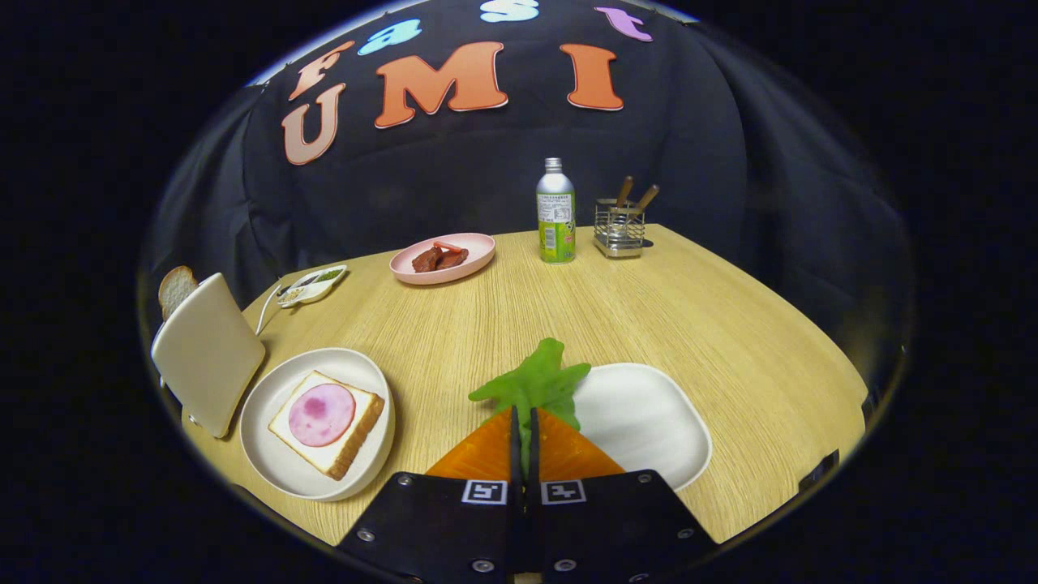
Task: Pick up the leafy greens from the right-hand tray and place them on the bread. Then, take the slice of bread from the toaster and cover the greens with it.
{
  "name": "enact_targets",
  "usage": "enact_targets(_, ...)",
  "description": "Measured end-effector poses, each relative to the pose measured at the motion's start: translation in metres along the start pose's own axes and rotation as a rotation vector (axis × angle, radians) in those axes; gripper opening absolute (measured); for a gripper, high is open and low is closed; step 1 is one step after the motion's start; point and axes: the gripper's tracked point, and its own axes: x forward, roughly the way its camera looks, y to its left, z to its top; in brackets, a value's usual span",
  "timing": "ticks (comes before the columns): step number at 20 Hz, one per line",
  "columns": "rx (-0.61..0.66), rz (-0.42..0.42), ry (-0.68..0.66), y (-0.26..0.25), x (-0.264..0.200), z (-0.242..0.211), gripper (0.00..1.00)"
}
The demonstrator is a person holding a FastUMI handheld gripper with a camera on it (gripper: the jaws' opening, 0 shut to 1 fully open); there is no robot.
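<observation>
My gripper (524,415) is shut on the leafy greens (537,380), whose green leaf sticks out ahead of the fingertips, lifted over the table beside the white tray (649,430) on the right. To the left of the fingers a round white plate (276,462) holds a slice of bread (361,434) topped with a pink round of ham (322,414). Further left stands a cream toaster (209,353) with a second bread slice (175,288) poking out of its top.
Beyond the fingers, at the table's far side, sit a pink plate (478,258) with reddish meat pieces, a green-labelled bottle (555,212), a wire utensil holder (619,229) and a small divided dish (312,285). The wooden table (689,324) drops off at the right.
</observation>
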Motion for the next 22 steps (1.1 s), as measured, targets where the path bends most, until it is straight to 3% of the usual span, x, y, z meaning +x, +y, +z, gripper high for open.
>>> enact_targets(8, -0.034, 0.05, -0.056, 0.028, -0.019, 0.027, 0.01)
enact_targets(22, -0.147, 0.24, -0.056, 0.13, -0.029, 0.03, 0.01)
